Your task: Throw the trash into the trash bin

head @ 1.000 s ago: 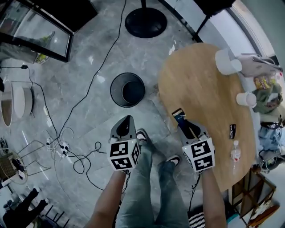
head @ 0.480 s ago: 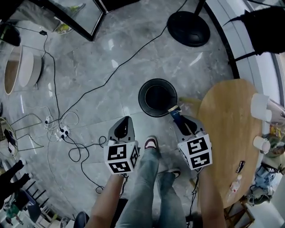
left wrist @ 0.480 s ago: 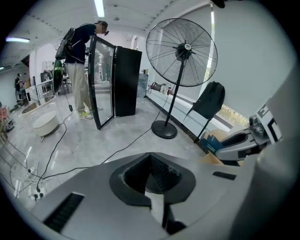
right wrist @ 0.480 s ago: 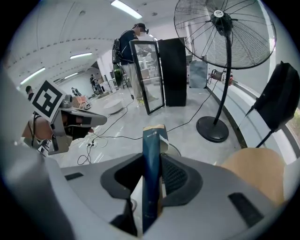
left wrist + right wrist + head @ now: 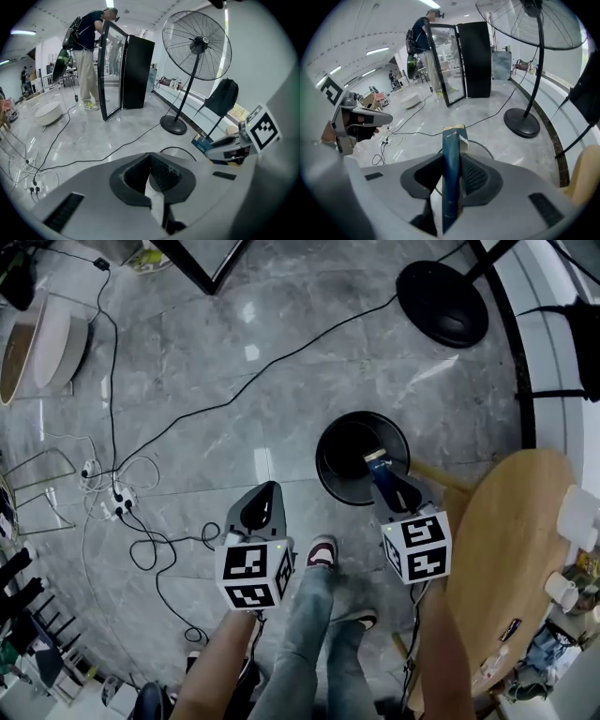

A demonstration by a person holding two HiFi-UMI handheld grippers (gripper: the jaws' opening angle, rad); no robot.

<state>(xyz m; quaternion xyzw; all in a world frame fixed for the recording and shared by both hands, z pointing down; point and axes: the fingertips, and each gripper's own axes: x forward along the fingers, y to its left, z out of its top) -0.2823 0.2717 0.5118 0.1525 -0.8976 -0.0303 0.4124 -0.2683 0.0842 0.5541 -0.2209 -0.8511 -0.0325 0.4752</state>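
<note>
A black round trash bin (image 5: 330, 463) stands on the grey marble floor. My right gripper (image 5: 385, 478) is shut on a flat dark-blue carton (image 5: 379, 465), and the carton's tan top end hangs over the bin's near right rim. In the right gripper view the carton (image 5: 452, 159) stands upright between the pads, with the bin's rim (image 5: 485, 148) just behind it. My left gripper (image 5: 263, 499) hovers over bare floor to the left of the bin, shut and holding nothing. Its pads (image 5: 161, 171) meet at the tips in the left gripper view, where the bin's rim (image 5: 178, 149) shows beyond them.
A fan's black round base (image 5: 441, 304) sits beyond the bin. A round wooden table (image 5: 511, 559) is at the right. Cables and a power strip (image 5: 118, 502) lie on the floor at the left. My shoe (image 5: 320, 552) is between the grippers. A person (image 5: 86, 47) stands at a glass-door fridge (image 5: 126, 70).
Both grippers have travelled from the table's edge toward the bin. The blue carton, earlier over the table, now hangs over the bin's rim. The left gripper stays shut and empty.
</note>
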